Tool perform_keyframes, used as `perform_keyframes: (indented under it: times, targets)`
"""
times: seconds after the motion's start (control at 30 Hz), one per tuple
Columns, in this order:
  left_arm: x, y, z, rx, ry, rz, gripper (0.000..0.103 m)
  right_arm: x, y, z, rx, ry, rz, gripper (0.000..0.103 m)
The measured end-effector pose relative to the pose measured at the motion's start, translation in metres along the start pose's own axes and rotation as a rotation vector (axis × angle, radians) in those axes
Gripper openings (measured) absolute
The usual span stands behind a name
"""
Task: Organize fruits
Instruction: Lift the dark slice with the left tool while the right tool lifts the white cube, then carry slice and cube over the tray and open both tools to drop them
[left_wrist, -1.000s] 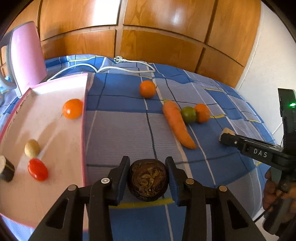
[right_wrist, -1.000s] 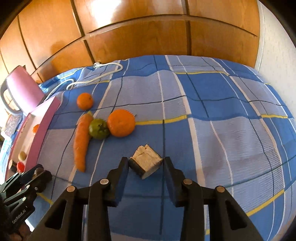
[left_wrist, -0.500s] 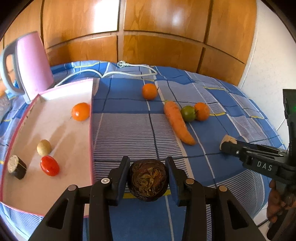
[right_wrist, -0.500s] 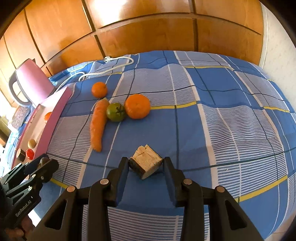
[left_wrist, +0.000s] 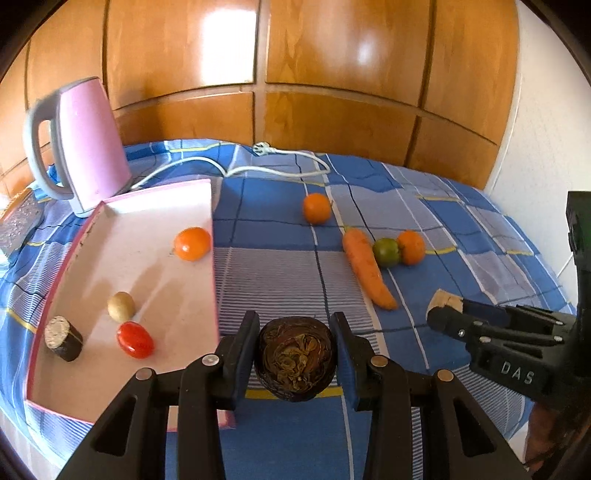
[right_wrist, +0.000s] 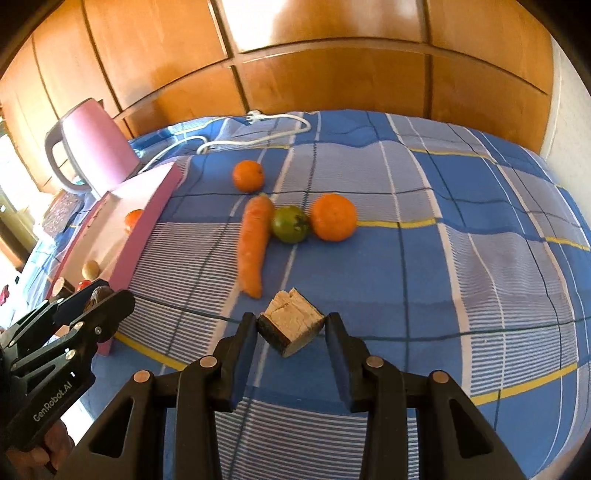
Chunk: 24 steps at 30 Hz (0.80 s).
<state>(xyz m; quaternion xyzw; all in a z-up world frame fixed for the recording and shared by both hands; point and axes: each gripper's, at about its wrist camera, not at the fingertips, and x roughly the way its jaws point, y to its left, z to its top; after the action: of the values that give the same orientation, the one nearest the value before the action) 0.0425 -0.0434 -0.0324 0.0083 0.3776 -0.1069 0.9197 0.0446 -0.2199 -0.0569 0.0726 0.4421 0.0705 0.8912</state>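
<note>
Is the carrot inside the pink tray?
No, the carrot lies out on the blue checked cloth beside a green fruit, well apart from the pink tray.

Ahead of me, across the top of both views, stands a wall of glossy wooden panels, orange-brown, with bright patches of light glaring off the upper panels. At the right edge a plain white wall meets them. Below spreads a blue checked cloth with white and yellow lines. Strong daylight washes out the far left edge of my right view.
</note>
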Motion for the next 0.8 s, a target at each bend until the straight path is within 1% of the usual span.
perform_keyframes:
  times: [0.33,0.57,0.8]
  targets:
    - [-0.017,0.012,0.007,-0.039,-0.034,0.022,0.040,-0.006,0.036,0.013,-0.088,-0.021,0.059,0.038]
    - [-0.022,0.029,0.008,-0.081,-0.038,0.047,0.040,-0.004,0.054,0.021,-0.110,-0.016,0.108,0.038]
    - [-0.029,0.052,0.011,-0.130,-0.060,0.078,0.040,-0.001,0.082,0.027,-0.153,-0.008,0.164,0.039]
